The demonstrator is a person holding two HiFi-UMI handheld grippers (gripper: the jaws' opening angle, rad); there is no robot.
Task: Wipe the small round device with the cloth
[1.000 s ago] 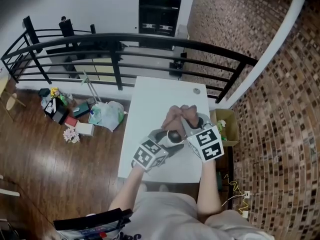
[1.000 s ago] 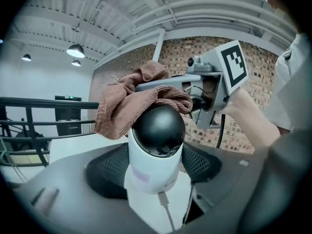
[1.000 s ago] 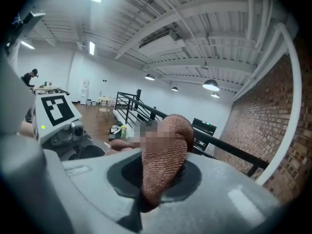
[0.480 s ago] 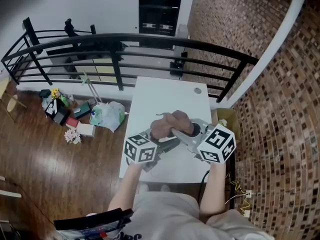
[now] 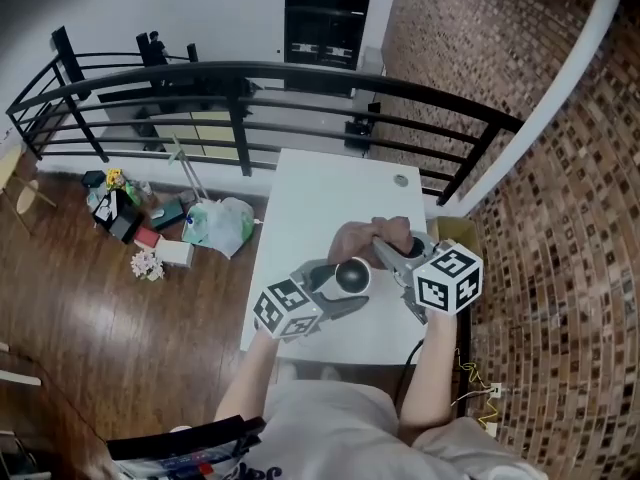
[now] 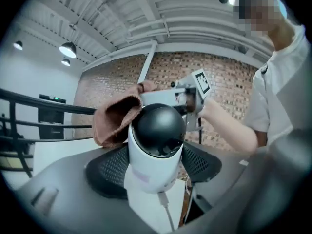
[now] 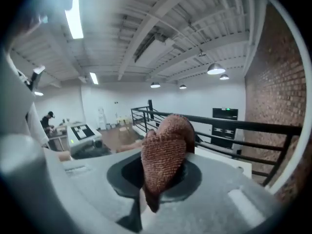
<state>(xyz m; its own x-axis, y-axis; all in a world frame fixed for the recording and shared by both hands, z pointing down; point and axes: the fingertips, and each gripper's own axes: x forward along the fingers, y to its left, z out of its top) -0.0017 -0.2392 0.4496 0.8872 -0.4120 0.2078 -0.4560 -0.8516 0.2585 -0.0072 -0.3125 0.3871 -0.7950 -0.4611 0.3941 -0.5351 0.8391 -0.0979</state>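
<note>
Surroundings: white table [image 5: 318, 200] set against a black railing [image 5: 250, 80], with a brick wall [image 5: 470, 58] on the right. A dark cabinet [image 5: 326, 28] stood beyond the rail. Bags [image 5: 214, 228] and flowers [image 5: 146, 266] lay on the wood floor left of the table, and a cardboard box [image 5: 456, 236] sat at its right edge. A small round disc [image 5: 400, 180] sat near the table's far corner.

Left gripper [image 5: 345, 282]: its jaws were clamped on the white body of the small round device [image 5: 352, 274], held over the table's near half with the dark dome up. A thin cable [image 6: 165, 209] trailed from the base.

Right gripper [image 5: 386, 248]: its jaws were closed on the brown cloth [image 5: 366, 238], which bunched just beyond the device and against its far side.

In the way: in the right gripper view the cloth filled the space between the jaws and hid the device completely. In the left gripper view the device blocked the middle, with the cloth showing past its left shoulder.

Change: half a second before, the cloth had covered the dome and we could not see the device from above. Now the dome was bare. The cloth and the right gripper's marker cube had shifted right.
</note>
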